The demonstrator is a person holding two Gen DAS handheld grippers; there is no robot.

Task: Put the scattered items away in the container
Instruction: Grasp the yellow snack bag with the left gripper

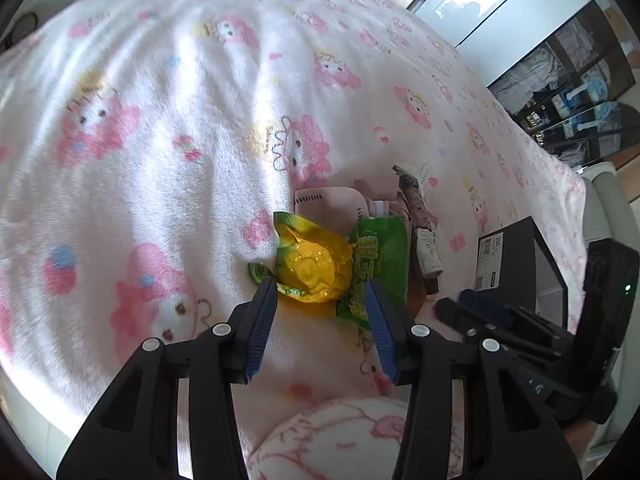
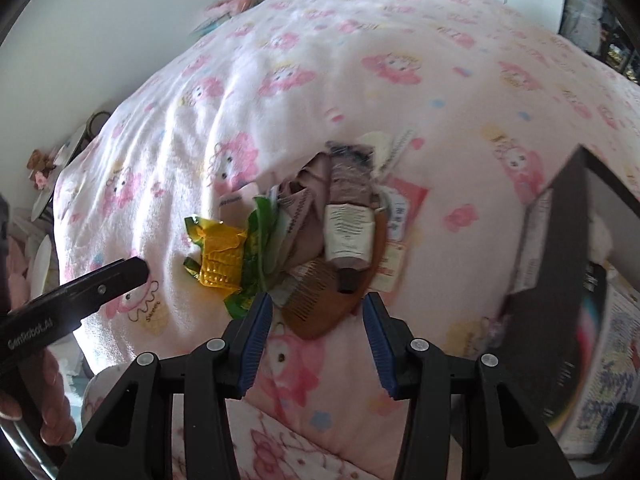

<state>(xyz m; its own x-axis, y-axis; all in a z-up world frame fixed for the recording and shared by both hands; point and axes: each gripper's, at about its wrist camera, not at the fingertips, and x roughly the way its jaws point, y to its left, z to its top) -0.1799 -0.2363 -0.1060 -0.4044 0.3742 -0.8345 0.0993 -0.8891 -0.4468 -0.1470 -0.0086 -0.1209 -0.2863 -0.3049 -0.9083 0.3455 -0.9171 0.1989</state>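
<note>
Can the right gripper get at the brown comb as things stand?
Probably yes: the right gripper is open just short of the brown comb, whose near end lies bare on the blanket; only a tube overlaps its far part.

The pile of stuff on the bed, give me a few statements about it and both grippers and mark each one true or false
1. The yellow corn packet lies just ahead of the left gripper. True.
2. The left gripper is clamped on the packet. False: its jaws stand apart and the packet lies on the blanket beyond the tips.
3. The brown comb lies in front of the right gripper. True.
4. The black box sits to the left of the pile. False: it is at the right.
5. The hand cream tube is already in the box. False: it lies in the pile on the blanket.
</note>
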